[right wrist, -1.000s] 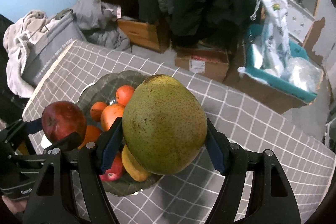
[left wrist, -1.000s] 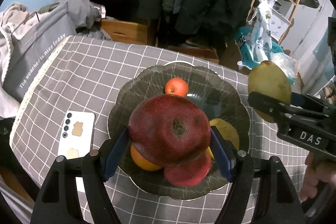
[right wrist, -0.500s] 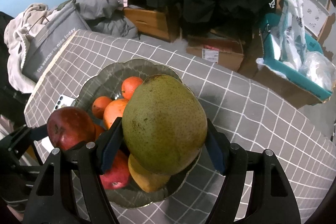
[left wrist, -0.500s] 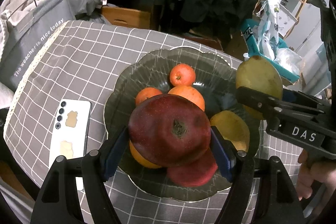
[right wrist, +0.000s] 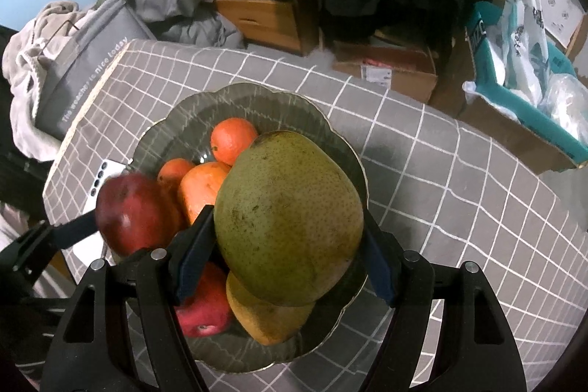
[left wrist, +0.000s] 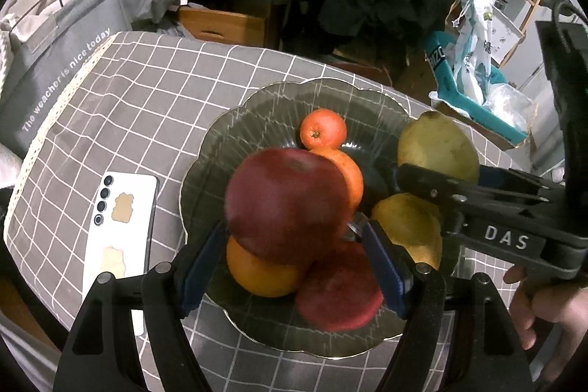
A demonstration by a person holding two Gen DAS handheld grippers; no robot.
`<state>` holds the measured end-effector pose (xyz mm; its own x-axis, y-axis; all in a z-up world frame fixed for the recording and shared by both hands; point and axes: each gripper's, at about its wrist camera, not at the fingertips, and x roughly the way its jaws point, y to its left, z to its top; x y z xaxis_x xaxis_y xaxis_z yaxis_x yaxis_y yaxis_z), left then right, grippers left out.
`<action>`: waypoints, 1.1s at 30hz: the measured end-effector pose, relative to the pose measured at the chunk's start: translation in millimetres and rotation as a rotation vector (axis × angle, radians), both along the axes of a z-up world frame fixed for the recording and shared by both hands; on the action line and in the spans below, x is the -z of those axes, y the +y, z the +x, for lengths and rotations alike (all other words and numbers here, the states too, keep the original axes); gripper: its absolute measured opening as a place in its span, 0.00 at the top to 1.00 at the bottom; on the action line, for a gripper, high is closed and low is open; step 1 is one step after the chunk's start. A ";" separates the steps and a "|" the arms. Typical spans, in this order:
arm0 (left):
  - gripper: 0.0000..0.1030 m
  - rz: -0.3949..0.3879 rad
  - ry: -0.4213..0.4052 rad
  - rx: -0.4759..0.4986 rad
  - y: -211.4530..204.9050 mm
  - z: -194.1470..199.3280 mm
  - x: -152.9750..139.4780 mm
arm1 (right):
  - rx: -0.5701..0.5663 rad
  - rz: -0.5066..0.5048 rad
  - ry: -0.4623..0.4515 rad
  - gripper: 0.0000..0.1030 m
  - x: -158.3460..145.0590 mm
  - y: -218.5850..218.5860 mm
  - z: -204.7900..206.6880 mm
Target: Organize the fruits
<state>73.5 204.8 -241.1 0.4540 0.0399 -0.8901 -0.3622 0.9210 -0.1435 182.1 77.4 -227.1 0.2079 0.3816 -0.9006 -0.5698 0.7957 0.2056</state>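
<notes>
A dark glass bowl on the checked cloth holds several oranges, a red apple and a yellow pear. The jaws of my left gripper are opening. A big red apple, blurred, sits forward of the blue pads over the piled fruit, with a gap at the right pad. My right gripper is shut on a large green pear just above the bowl's right side, over the yellow pear.
A white phone lies on the cloth left of the bowl. Off the table's left edge stands a grey bag with clothes. Cardboard boxes and a teal crate sit on the floor beyond the far edge.
The red apple has slid forward out of the left pads' grip and is blurred. The right gripper has sunk with the pear toward the bowl's right side.
</notes>
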 end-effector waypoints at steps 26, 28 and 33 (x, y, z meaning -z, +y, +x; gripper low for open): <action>0.17 0.054 -0.145 -0.015 -0.9 -26.9 -68.2 | 0.056 0.003 -0.257 0.19 -85.7 -25.1 -22.2; 0.17 0.061 -0.156 -0.015 -2.0 -29.3 -76.1 | 0.061 -0.004 -0.292 0.18 -96.2 -29.1 -28.2; 0.17 0.075 -0.199 -0.007 -5.7 -35.5 -97.2 | 0.074 -0.002 -0.362 0.17 -121.6 -38.9 -42.3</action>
